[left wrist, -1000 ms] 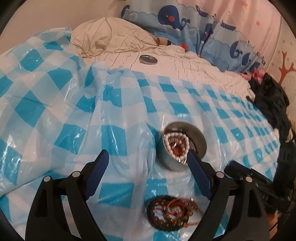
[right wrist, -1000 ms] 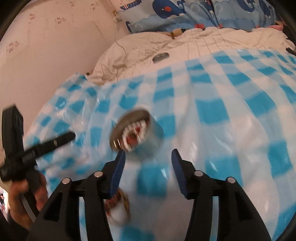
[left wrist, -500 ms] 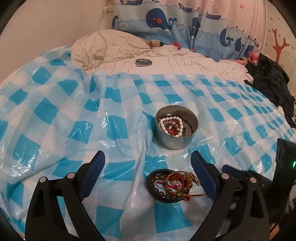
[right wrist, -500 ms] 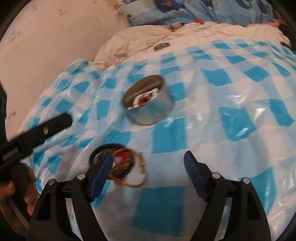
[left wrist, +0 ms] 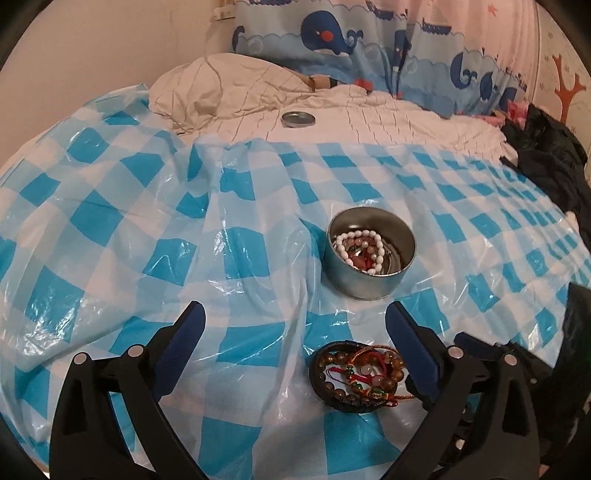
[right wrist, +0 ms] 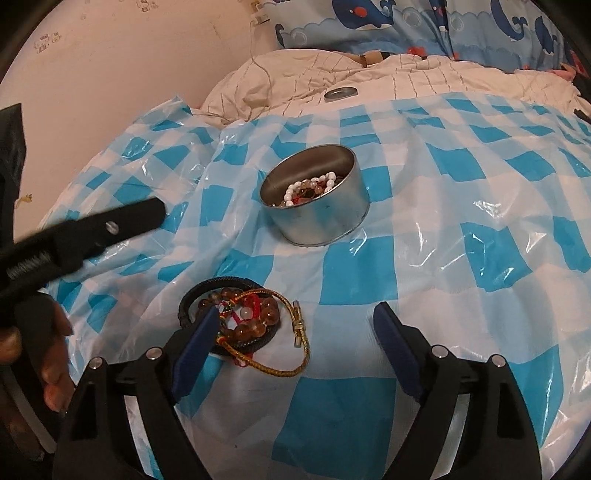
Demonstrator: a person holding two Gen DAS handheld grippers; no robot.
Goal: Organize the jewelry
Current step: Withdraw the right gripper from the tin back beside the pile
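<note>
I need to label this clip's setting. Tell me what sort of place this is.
Most likely a bedroom, with the work done on a bed: a rumpled cream quilt lies beyond the blue checked plastic sheet, and whale-print fabric hangs behind it. A metal tin of bracelets sits on the sheet.

Bracelet pile (left wrist: 356,376) on sheet (left wrist: 147,221), tin (left wrist: 370,252) just behind, lid (left wrist: 297,119) far back

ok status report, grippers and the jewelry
Left gripper and right gripper opening, both empty. Round metal tin holds white bead bracelet. Tangled bracelet pile loose on checkered plastic sheet. Nothing blocking.
</note>
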